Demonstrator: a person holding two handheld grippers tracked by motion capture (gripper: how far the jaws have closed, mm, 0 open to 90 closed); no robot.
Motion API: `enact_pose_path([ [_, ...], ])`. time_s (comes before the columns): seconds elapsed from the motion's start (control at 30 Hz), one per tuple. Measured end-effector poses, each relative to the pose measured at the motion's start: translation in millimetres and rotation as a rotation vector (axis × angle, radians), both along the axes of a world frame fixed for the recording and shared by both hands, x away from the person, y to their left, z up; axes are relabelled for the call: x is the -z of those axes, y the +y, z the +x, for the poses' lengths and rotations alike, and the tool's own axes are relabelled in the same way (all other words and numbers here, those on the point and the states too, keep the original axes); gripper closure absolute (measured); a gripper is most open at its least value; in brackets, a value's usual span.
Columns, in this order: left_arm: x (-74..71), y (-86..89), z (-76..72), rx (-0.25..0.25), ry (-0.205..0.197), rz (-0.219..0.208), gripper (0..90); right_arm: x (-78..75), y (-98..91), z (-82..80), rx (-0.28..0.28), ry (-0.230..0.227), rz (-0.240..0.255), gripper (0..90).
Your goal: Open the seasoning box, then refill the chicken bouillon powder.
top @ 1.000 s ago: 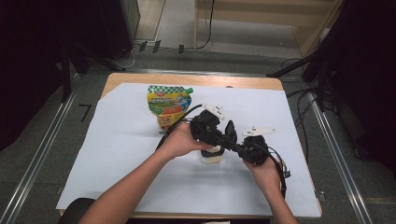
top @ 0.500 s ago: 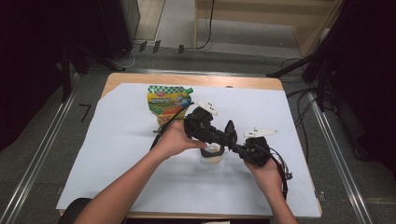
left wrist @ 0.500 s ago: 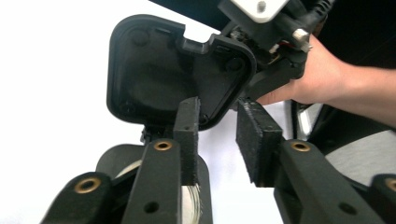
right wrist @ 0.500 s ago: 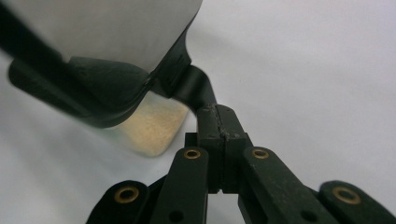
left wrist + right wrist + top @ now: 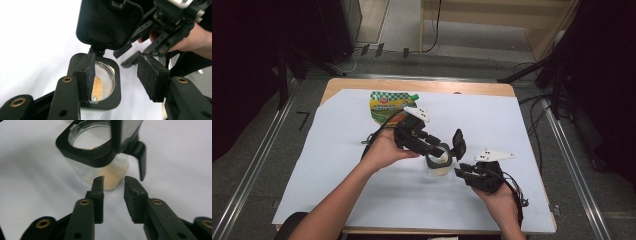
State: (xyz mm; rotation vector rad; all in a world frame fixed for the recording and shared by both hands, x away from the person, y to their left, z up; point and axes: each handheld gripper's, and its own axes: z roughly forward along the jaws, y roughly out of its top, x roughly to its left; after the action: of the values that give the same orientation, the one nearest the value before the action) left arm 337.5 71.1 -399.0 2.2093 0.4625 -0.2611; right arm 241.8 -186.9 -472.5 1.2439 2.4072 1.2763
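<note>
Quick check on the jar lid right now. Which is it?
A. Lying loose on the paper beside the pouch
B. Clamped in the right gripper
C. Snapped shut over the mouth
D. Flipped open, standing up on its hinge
D: the black lid stands up from its hinge behind the jar, whose mouth is uncovered with pale grains inside; the right gripper is open in front of the jar, pads off it.

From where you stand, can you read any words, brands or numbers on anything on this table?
Pouch: printed text on its green-checked top and a small red logo, all too small and blurred to read.
Jar with its open black lid: no lettering to see.
White sheet over the table: blank.
</note>
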Motion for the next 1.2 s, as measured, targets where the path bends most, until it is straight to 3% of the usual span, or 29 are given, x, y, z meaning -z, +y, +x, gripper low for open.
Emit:
enact_pose_path([
  [0.03,-1.1,3.5,0.1,-0.008,0.0,0.0,47.4,0.7,1.2,-1.2,-0.023,0.002,0.023,65.4],
  [0.23,-5.0,26.0,-0.2,-0.051,-0.008,0.003,45.9,-0.4,2.1,-2.1,-0.048,-0.007,0.046,61.8],
  [0.57,-11.1,67.1,4.6,-0.124,-0.003,-0.001,46.1,-5.4,2.2,0.8,-0.071,-0.016,0.025,56.7],
  [0.9,-15.6,97.0,6.6,-0.18,-0.015,0.011,46.4,-6.2,5.9,0.9,-0.103,-0.022,-0.001,55.2],
  [1.2,-23.6,128.2,8.0,-0.259,-0.007,-0.018,46.4,-7.5,15.6,0.2,-0.159,-0.023,-0.011,55.3],
])
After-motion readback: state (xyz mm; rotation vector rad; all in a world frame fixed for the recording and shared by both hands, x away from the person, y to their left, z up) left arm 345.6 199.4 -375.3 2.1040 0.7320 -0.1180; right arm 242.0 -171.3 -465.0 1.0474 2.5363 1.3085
